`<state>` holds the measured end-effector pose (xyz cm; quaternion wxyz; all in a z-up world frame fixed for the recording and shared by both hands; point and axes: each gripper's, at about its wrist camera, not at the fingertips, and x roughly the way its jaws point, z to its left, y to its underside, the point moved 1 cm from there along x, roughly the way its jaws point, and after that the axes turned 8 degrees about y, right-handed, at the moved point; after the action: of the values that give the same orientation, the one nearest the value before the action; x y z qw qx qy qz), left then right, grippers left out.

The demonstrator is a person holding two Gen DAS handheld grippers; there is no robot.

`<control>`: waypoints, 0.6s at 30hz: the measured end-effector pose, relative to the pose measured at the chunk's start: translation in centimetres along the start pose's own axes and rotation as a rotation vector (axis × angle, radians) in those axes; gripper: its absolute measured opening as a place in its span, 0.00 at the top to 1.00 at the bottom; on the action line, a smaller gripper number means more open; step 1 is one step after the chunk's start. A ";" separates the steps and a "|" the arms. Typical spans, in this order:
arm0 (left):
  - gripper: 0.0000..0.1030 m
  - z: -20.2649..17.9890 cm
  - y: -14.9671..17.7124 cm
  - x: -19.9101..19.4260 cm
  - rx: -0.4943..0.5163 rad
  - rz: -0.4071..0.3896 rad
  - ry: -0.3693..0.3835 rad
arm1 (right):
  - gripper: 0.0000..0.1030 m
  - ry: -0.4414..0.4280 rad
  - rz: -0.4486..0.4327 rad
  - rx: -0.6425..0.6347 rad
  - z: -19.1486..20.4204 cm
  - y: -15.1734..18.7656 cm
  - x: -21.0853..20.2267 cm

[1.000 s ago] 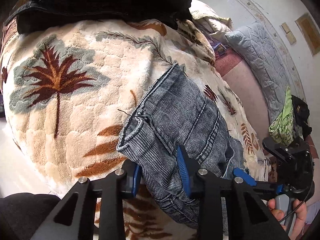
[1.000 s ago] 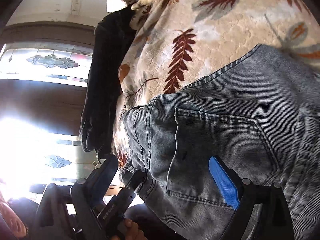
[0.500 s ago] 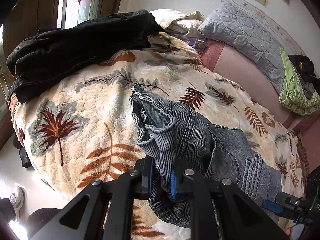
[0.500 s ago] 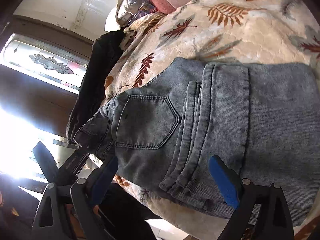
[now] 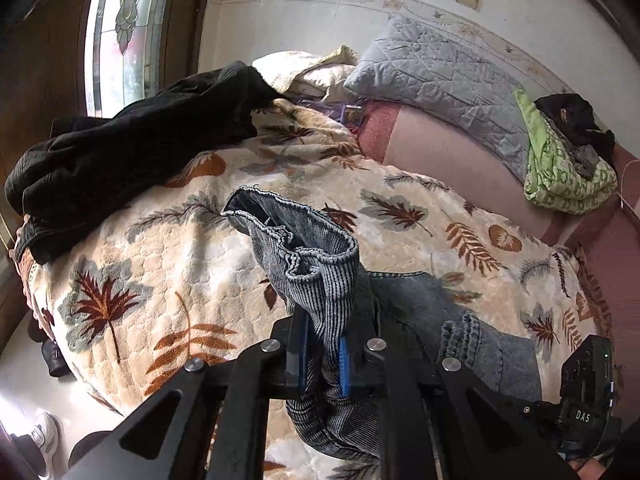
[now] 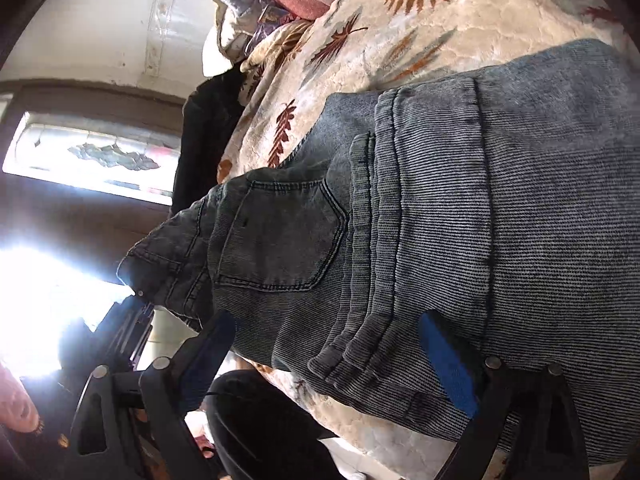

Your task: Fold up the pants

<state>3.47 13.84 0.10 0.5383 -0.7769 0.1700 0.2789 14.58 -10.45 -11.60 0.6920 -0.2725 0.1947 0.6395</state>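
Grey-blue denim pants [image 5: 440, 312] lie on a cream leaf-patterned blanket [image 5: 168, 248] near its front edge. My left gripper [image 5: 323, 356] is shut on a bunched corner of the pants [image 5: 316, 268], which stands lifted off the blanket with its rim curling forward. In the right wrist view the pants [image 6: 440, 208] show a back pocket and a folded stack of ribbed layers. My right gripper [image 6: 324, 352] is open, its blue pads [image 6: 448, 368] spread wide on either side of the near edge of that stack, not pressing on it.
A black garment [image 5: 120, 160] lies along the blanket's far left. A grey quilted pillow [image 5: 440, 88] and a green cloth [image 5: 560, 176] sit at the back by the wall. A window [image 5: 120, 32] is at the left. The bed edge drops to a pale floor [image 5: 24, 368].
The left gripper's jaws closed on the pants' corner and raised it off the blanket, rolling upright. The right gripper slid along the pants from the pocket to the folded layers, staying open.
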 end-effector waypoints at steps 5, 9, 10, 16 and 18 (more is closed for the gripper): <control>0.89 -8.0 -0.3 -2.4 0.185 -0.066 0.098 | 0.08 -0.091 -0.157 0.084 -2.3 0.3 -5.6; 0.89 -15.8 1.9 -2.2 0.351 -0.072 0.192 | 0.08 -0.090 -0.290 0.162 -5.9 0.7 -11.3; 0.89 -17.6 2.9 -1.7 0.382 -0.051 0.219 | 0.08 -0.085 -0.318 0.182 -7.0 0.9 -12.6; 0.88 -25.1 12.2 5.9 0.565 0.260 0.298 | 0.08 -0.030 -0.412 0.299 -13.1 2.7 -18.5; 0.85 -25.6 15.8 8.9 0.635 0.364 0.233 | 0.08 -0.011 -0.421 0.329 -14.6 3.4 -19.4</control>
<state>7.94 -15.39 -10.28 0.6709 -0.5551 0.4431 0.2132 10.32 -34.62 -11.34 0.8458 -0.1871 0.2315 0.4428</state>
